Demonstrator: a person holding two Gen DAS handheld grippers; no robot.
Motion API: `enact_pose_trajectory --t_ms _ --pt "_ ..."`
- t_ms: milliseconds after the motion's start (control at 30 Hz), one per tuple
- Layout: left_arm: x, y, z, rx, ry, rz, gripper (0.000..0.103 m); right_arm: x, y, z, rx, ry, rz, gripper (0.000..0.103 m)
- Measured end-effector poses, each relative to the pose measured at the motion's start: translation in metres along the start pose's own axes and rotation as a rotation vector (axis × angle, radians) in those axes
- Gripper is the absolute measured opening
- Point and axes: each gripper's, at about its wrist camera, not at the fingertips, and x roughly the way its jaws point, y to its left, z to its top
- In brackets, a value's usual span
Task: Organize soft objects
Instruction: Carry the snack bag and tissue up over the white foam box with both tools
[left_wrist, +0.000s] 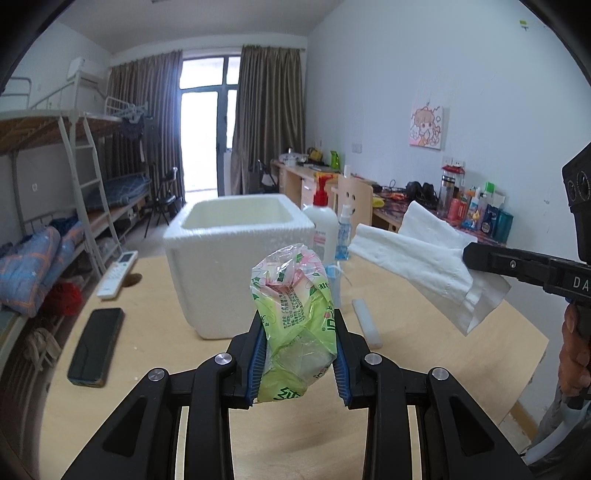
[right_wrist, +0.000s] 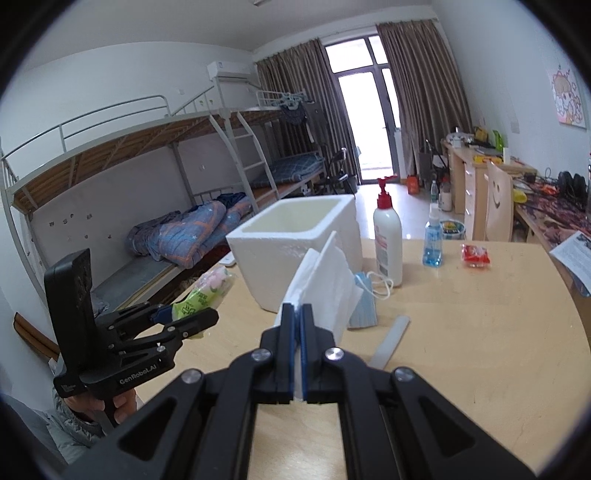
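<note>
Green tissue pack (left_wrist: 295, 325) sits clamped in the left gripper (left_wrist: 299, 354); right gripper (right_wrist: 296, 325) pinches white folded tissues (right_wrist: 325, 288).

Soft window daylight, fisheye-warped edges

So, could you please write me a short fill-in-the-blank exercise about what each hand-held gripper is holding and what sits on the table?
1. The left hand-held gripper is shut on a crumpled ____ plastic tissue pack.
2. The right hand-held gripper clamps a folded white ____.
3. The white foam box stands with its top ____.
4. The lotion bottle beside the box has a ____ pump.

Missing words: green; tissue; open; red
</note>
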Motion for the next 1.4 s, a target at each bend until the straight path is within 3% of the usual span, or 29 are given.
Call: enact_pose_trajectory --t_ms 900,1400 --pt "-0.041 0.033 0.004 -0.010 -0.068 0.144 0.033 0.028 0.054 0.015 -0.110 0.003 0.141 0.004" --pt "-0.032 0.051 0.030 -0.031 -0.097 0.156 0.032 0.042 0.067 0.037 -0.147 -0.002 0.067 0.004"
